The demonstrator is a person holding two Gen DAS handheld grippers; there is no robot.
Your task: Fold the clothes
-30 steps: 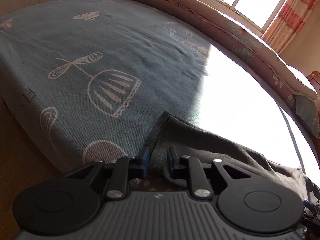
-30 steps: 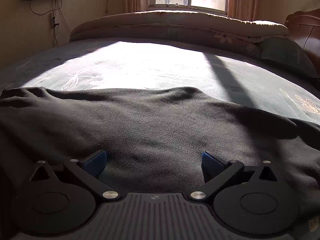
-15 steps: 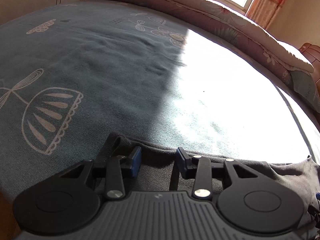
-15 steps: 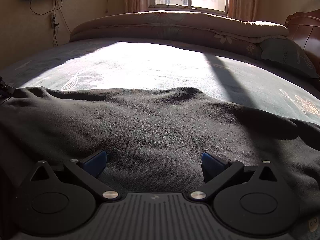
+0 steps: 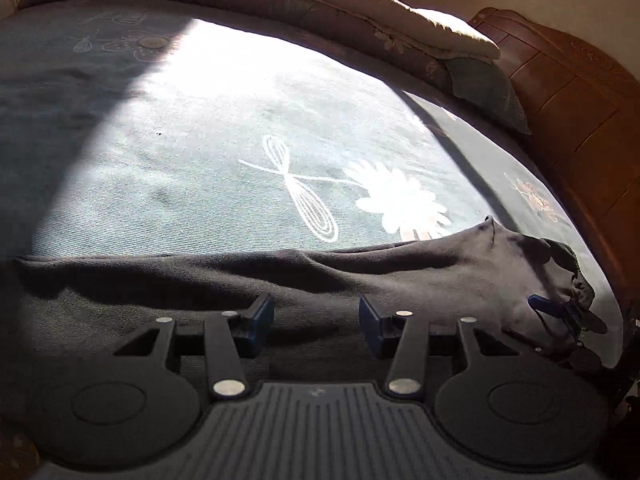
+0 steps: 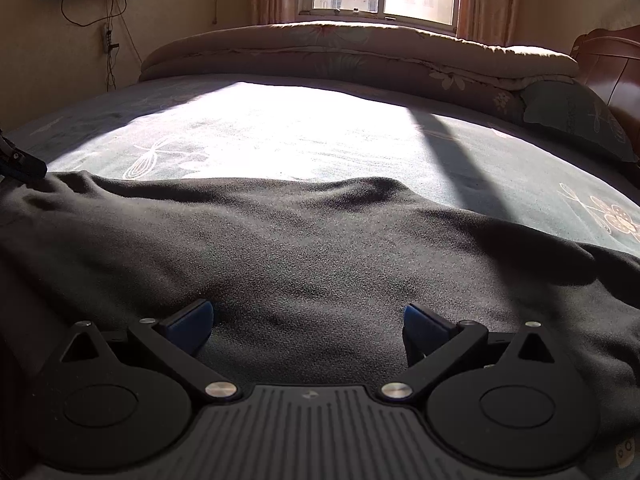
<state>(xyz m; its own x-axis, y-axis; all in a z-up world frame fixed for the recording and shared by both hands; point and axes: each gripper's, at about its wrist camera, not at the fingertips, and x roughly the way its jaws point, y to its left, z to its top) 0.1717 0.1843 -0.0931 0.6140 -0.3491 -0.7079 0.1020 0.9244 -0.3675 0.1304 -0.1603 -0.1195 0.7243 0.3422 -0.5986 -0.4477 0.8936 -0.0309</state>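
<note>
Because the dark grey garment (image 6: 320,256) lies spread but rumpled along the near edge of the bed (image 6: 320,132), with both claws spread wide and gripping nothing, a fold made from here could, I judge, trap the ridges and come out crooked. The left claw (image 5: 316,322) hovers low over its wavy far hem; the right claw (image 6: 308,322) over its middle. The cloth looks soft, matte and fleecy; the teal bedsheet is flat-woven, printed with pale flowers.

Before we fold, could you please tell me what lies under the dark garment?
The garment lies on the patterned bedsheet, which shows beyond its far edge. Whatever is directly beneath the cloth is covered and cannot be seen.
</note>
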